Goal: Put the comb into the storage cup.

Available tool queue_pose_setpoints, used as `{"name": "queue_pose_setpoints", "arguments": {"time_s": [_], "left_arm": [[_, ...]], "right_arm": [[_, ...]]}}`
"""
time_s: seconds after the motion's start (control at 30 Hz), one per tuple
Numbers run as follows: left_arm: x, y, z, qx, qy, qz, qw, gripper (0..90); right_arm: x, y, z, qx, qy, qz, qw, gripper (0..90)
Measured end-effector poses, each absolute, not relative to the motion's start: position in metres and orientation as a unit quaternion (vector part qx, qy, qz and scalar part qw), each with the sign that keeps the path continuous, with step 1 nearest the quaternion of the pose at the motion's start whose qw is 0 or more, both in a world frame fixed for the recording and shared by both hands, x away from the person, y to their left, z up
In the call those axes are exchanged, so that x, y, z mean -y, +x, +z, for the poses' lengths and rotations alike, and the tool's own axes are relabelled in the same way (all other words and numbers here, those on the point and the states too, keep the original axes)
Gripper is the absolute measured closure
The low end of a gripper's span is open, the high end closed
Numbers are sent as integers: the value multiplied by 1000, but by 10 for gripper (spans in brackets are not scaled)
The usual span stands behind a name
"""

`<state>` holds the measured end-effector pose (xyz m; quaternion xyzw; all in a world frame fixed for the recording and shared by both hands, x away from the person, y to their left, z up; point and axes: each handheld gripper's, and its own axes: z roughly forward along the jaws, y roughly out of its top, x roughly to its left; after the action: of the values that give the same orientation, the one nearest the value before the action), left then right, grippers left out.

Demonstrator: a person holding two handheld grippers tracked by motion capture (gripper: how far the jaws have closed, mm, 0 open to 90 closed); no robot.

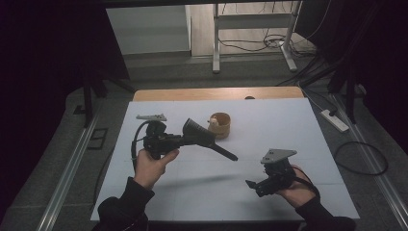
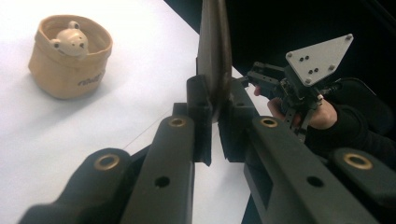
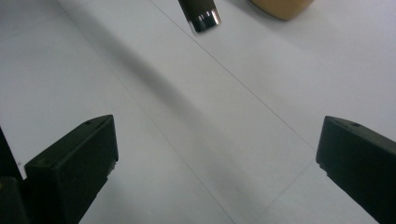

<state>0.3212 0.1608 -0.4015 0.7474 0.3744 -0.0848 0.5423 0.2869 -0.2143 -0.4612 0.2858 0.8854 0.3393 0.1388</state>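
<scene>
- White sheeting covers the bench [image 1: 288, 120]; dark floor and cables lie beyond its far edge.
- Left gripper [image 1: 192, 137], over the left half, is clamped on a black brush [image 1: 211, 140] at its head end, handle slanting toward the centre.
- Tan cup [image 1: 220, 125] with a bear figure sits near the far edge, just behind the brush.
- Right gripper [image 1: 252, 185], near the front right corner, stands wide apart and empty, well apart from the handle tip [image 3: 201, 16]; better to align squarely before closing.
</scene>
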Motion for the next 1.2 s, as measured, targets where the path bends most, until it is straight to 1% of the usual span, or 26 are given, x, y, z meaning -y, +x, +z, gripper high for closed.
{"name": "queue_pose_setpoints", "arguments": {"time_s": [0.13, 0.27, 0.7, 1.2], "left_arm": [[-163, 323, -400, -378, 747, -82, 541, 830], [-166, 325, -398, -380, 747, -79, 540, 830], [-183, 335, -385, -397, 739, -67, 540, 830], [-191, 352, -369, -411, 734, -42, 539, 830]], "right_arm": [[222, 286, -464, -882, 298, 330, 158, 0], [232, 285, -465, -875, 314, 329, 165, 0], [259, 279, -468, -864, 356, 316, 167, 0], [283, 271, -467, -843, 402, 317, 166, 0]]}}
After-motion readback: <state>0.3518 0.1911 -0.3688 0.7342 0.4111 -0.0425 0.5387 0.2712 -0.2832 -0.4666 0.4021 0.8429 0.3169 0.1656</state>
